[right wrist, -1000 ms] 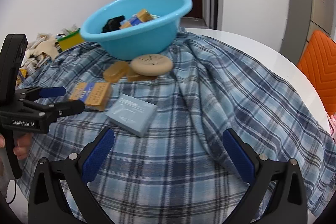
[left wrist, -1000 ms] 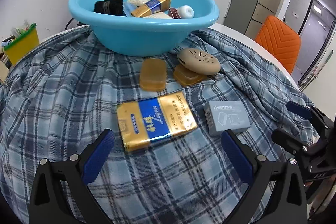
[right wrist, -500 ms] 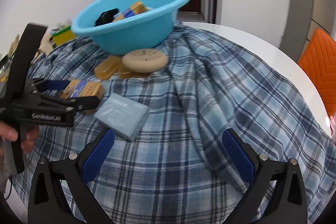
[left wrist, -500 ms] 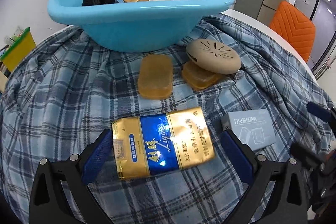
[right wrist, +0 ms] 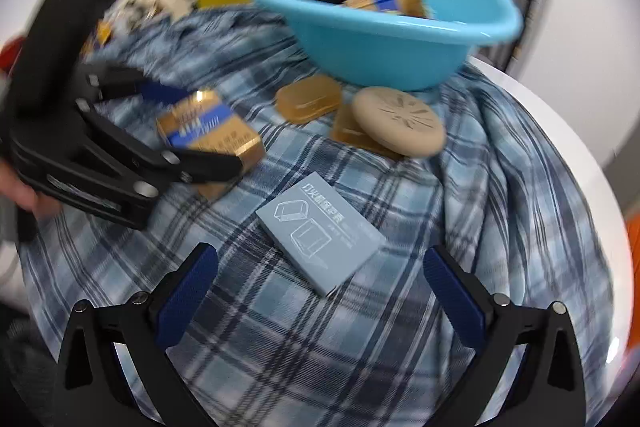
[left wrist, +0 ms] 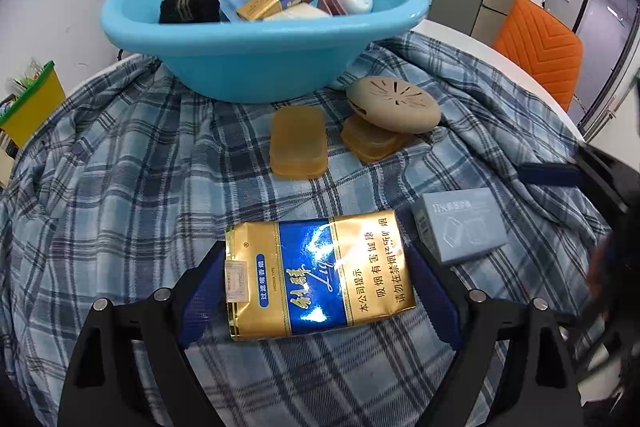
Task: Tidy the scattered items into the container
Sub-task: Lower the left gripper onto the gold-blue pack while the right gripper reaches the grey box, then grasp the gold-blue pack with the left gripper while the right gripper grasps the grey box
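Observation:
A gold and blue cigarette pack (left wrist: 318, 277) lies on the plaid cloth between the fingers of my left gripper (left wrist: 316, 291), which is open around it; it shows in the right wrist view too (right wrist: 210, 131). A grey-blue box (right wrist: 318, 229) lies just ahead of my open, empty right gripper (right wrist: 320, 291), and it shows at the right in the left wrist view (left wrist: 460, 225). The blue basin (left wrist: 260, 27) stands behind, holding several items. Two amber soap boxes (left wrist: 298, 141) and a beige round disc (left wrist: 392, 105) lie in front of it.
The plaid cloth (left wrist: 120, 167) covers a round white table (right wrist: 560, 131). An orange chair (left wrist: 540, 47) stands at the right. A yellow bin (left wrist: 30, 105) sits at the far left. The right gripper's fingertip (left wrist: 550, 175) shows at the left wrist view's right edge.
My left gripper moved forward until its fingers straddle the cigarette pack. My right gripper swung left and closer, bringing the grey-blue box between its fingers' line.

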